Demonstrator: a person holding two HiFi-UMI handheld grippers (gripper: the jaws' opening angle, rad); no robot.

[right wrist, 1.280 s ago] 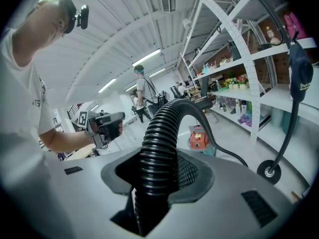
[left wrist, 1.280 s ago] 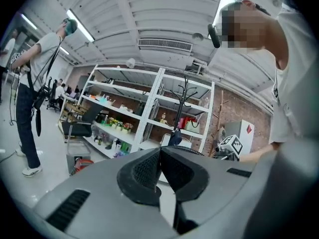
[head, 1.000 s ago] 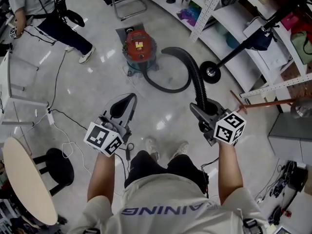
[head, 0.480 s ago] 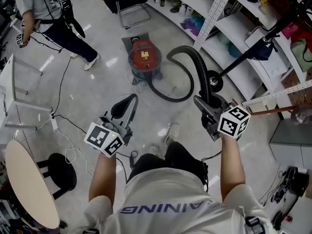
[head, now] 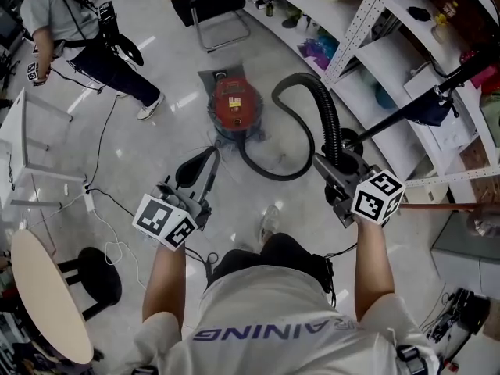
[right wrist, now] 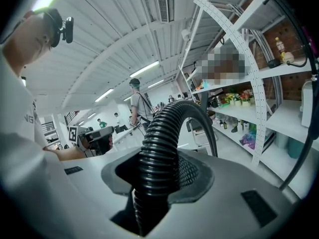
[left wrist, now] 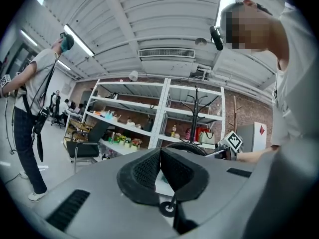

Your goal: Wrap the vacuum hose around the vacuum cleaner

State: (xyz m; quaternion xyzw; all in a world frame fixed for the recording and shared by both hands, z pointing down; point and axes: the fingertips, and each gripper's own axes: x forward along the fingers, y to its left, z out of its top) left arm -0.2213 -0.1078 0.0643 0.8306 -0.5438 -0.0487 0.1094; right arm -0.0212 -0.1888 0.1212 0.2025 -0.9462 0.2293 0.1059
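My right gripper [right wrist: 162,173] jaws are clamped on the black hose [right wrist: 167,128]. Left gripper [left wrist: 160,153] jaws are pressed together, nothing between them. The hose arcs up from my grip, then loops across the floor to the red vacuum cleaner [head: 234,104], upper centre of the head view.

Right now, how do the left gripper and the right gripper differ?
The left gripper has its jaws together with nothing between them; the right gripper is clamped on the black vacuum hose. The left gripper is farther from the shelving; the right gripper is close beside it. Both carry a marker cube.
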